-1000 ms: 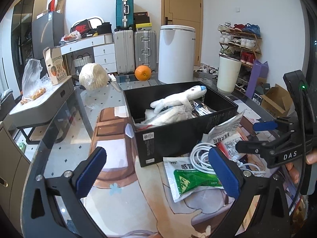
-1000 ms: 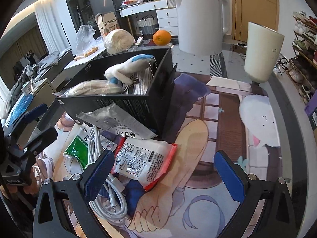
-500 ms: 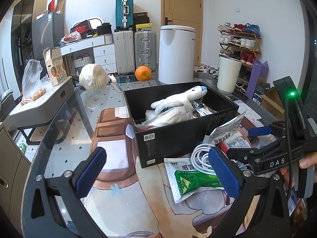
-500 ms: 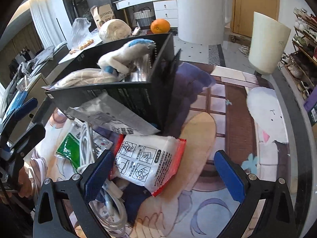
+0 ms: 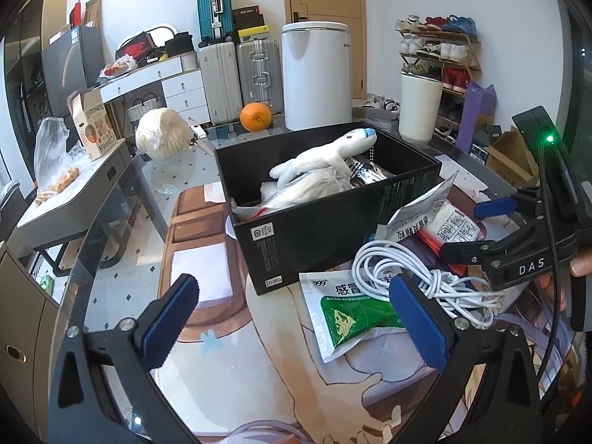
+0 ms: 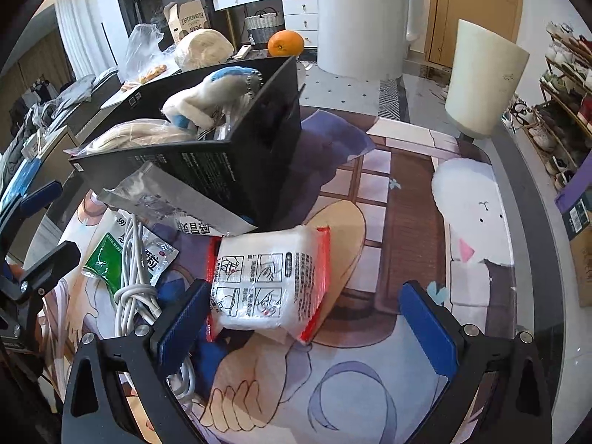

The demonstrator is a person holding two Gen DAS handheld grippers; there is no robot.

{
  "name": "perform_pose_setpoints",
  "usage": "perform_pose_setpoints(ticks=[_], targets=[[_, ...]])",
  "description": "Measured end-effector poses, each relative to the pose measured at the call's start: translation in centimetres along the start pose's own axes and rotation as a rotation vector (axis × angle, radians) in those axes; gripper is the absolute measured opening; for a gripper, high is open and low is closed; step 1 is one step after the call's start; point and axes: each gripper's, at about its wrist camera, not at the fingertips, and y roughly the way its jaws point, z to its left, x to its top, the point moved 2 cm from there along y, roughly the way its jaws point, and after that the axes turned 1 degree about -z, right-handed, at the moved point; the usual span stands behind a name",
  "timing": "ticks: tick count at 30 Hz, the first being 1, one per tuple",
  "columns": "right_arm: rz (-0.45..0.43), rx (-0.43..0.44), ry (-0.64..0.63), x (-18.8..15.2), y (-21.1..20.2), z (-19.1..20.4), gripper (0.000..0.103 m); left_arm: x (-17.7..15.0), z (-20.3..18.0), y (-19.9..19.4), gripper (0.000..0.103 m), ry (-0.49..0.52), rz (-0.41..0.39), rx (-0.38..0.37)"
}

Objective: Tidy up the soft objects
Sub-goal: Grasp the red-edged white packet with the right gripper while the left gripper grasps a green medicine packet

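Note:
A black box [image 5: 296,236] on the table holds a white plush toy [image 5: 325,155] and bagged soft items; it also shows in the right wrist view [image 6: 207,170]. A red-edged white tissue pack [image 6: 266,281] lies in front of it, just ahead of my open right gripper [image 6: 310,322], near its left finger. A silver sachet [image 6: 174,203] leans on the box. A green medicine sachet [image 5: 351,314] and a coiled white cable [image 5: 414,273] lie beside my open, empty left gripper [image 5: 296,322]. The right gripper [image 5: 477,229] shows at the right of the left wrist view.
A white kettle [image 6: 362,18], a white cup [image 6: 481,81], an orange [image 5: 255,117] and a bagged round bread [image 5: 162,137] stand beyond the box. The printed mat [image 6: 388,222] lies under glass. A grey side table [image 5: 74,192] stands left.
My right gripper has moved forward toward the tissue pack, which now lies close to its left finger. My left gripper has barely shifted. Both stay open.

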Motion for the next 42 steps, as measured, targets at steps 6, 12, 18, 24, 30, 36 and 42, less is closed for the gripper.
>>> perform_pose_setpoints(ticks=[6,12,18,24,30,36,42], targets=[[0.003,-0.001,-0.029,0.0,0.2,0.6,0.102,-0.2,-0.1,0.2,0.103,0.003,0.028,-0.022],[0.003,-0.004,-0.032,-0.2,0.0,0.6,0.102,-0.6,-0.4,0.8,0.103,0.014,0.076,-0.046],[0.008,0.013,-0.023,-0.8,-0.4,-0.5,0.102,-1.4,-2.0,1.8,0.103,0.082,0.141,-0.077],[0.016,0.023,-0.038,-0.9,-0.5,-0.6,0.102,-1.3,-3.2,2.2,0.103,0.120,0.167,-0.112],[0.022,0.031,-0.061,-1.2,-0.5,-0.5,0.102,-0.8,-3.6,3.3,0.103,0.115,0.204,-0.127],[0.021,0.030,-0.092,-1.4,-0.6,0.1,0.102,-0.5,-4.0,4.1,0.103,0.096,0.234,-0.139],[0.019,0.032,-0.092,-1.5,-0.7,-0.1,0.102,-1.0,-2.2,4.1,0.103,0.023,0.241,-0.105]])
